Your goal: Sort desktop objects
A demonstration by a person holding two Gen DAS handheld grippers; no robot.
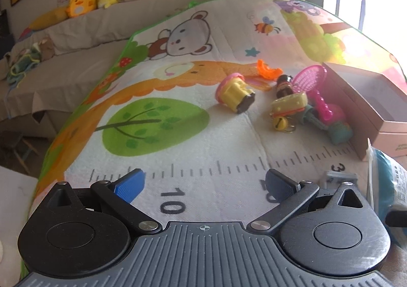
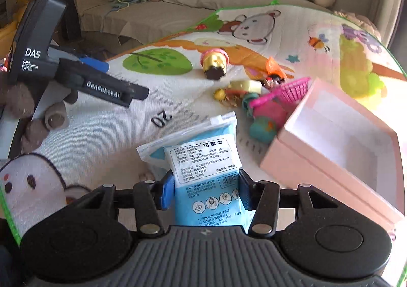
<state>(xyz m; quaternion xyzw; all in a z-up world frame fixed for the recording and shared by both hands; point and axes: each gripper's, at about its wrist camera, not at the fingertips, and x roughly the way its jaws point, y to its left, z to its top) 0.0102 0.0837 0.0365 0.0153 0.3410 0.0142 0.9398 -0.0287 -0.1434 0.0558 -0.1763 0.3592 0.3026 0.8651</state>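
**On the play mat: right gripper clamps a blue packet beside the pink box**

Between the blue pads of the right gripper (image 2: 203, 194) stands a blue packet (image 2: 203, 162), squeezed from both sides. Only the right wrist view shows its face: a white label of printed text, small pictograms beneath, and a clear sealed strip at the top. Its long axis runs away from the gripper, top edge pointing toward the toy pile (image 2: 254, 98). The left wrist view catches just a sliver of the packet (image 1: 391, 180) at its right edge.

Just right of the packet sits an open pink box (image 2: 338, 149); the left view shows the box's (image 1: 366, 106) brownish side wall. Beyond the packet, touching the box's near corner, lie a pink racket (image 1: 311, 78), a sandwich charm (image 1: 288, 105) and a yellow cake toy (image 1: 235, 93).

Left of the packet, the left gripper (image 1: 202, 182) hangs over the mat (image 1: 178, 134), fingers spread wide, holding nothing.
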